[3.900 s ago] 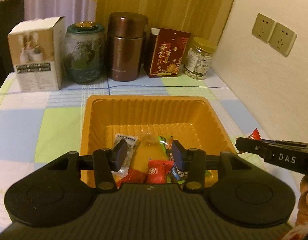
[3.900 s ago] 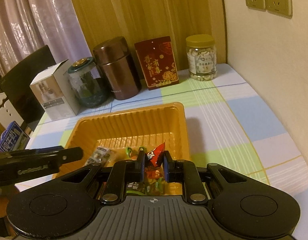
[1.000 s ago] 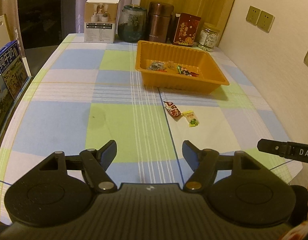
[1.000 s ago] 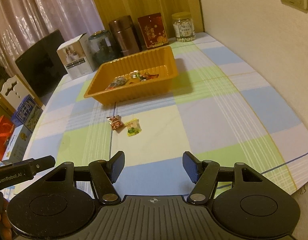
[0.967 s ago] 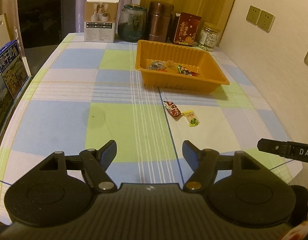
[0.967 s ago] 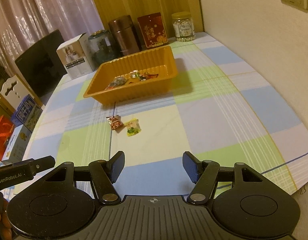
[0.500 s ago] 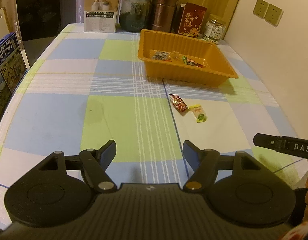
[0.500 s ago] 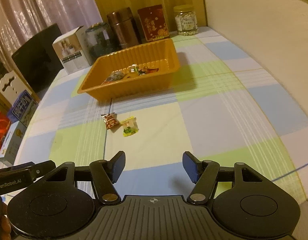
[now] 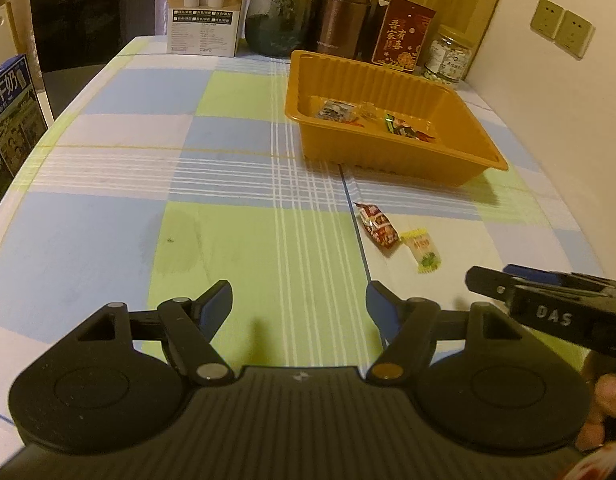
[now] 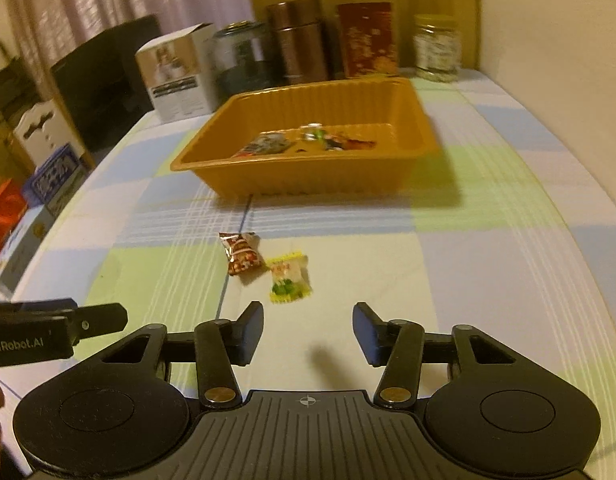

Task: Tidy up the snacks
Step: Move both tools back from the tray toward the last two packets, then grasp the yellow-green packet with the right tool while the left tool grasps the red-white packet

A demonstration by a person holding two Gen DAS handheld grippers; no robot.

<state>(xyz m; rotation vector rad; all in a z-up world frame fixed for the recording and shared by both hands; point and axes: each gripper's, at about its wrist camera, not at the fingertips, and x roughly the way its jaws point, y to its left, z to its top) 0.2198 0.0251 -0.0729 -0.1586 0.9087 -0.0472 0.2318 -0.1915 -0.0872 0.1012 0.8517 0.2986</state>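
Observation:
An orange plastic tray holds several wrapped snacks. Two loose snacks lie on the checked cloth in front of it: a red-brown packet and a yellow-green candy, side by side. My left gripper is open and empty, low over the cloth, left of and short of the snacks. My right gripper is open and empty, just short of the yellow-green candy.
Along the far edge stand a white box, a glass jar, a brown canister, a red box and a nut jar. A wall runs along the right. A dark chair and boxes stand at the left.
Both grippers have moved forward and down toward the two loose snacks, the right one closest. Both stay open and empty. Seconds ago the right gripper held a red snack over the tray.

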